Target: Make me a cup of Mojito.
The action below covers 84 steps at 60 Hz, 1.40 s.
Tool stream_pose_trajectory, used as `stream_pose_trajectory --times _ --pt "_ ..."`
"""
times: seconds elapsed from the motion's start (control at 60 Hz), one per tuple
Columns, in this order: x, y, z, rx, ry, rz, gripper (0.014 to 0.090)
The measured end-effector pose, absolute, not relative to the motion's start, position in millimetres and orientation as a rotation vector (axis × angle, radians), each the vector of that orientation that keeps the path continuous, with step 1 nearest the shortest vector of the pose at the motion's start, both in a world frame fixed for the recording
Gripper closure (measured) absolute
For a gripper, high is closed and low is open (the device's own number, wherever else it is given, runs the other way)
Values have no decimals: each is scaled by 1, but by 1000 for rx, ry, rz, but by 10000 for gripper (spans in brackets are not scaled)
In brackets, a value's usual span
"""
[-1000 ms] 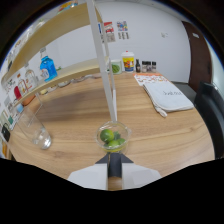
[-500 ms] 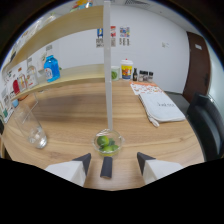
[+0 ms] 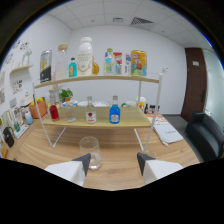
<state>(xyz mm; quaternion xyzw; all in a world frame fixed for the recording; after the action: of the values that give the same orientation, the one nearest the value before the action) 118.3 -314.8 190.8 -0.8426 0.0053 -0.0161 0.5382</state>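
Observation:
My gripper (image 3: 113, 163) is open, and nothing stands between its two grey-tipped fingers. An empty clear glass (image 3: 90, 152) stands on the wooden table (image 3: 120, 152), just ahead of the left fingertip (image 3: 84, 161) and apart from it. Beyond the glass, the lower board of a two-level wooden shelf (image 3: 100, 122) carries a bottle of red liquid (image 3: 54, 112), a clear bottle with a red label (image 3: 90, 116) and a bottle of blue liquid (image 3: 114, 114). The small dish of green pieces is out of view.
The upper board (image 3: 95, 79) carries a tall white bottle (image 3: 85, 57) and several other bottles and cartons. White shelf legs (image 3: 141, 145) stand close ahead of the right finger. An open booklet (image 3: 167, 133) lies right of the shelf, with a dark chair (image 3: 206, 136) and a door (image 3: 195, 85) beyond.
The view has swung up and away from the small dish of green pieces to face the shelf. The clear glass now stands just ahead of the left finger.

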Motion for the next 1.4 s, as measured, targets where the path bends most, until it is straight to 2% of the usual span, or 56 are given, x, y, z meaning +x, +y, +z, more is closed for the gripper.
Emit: stream_pose_trajectory --times 0.233,0.45,0.683,0.867,0.933,1.133,1.4 --pt "49 -308 194 -2014 -14 8 184" --pt "31 -243 227 -1952 -37 18 183" --pt "34 -165 231 -1953 -12 32 201" --pt "33 -127 204 -2013 -11 49 302" --pt "31 -120 194 -2035 -9 53 381" --pt "39 -113 183 -2048 20 26 688" --pt "40 -121 192 -2028 10 25 700"
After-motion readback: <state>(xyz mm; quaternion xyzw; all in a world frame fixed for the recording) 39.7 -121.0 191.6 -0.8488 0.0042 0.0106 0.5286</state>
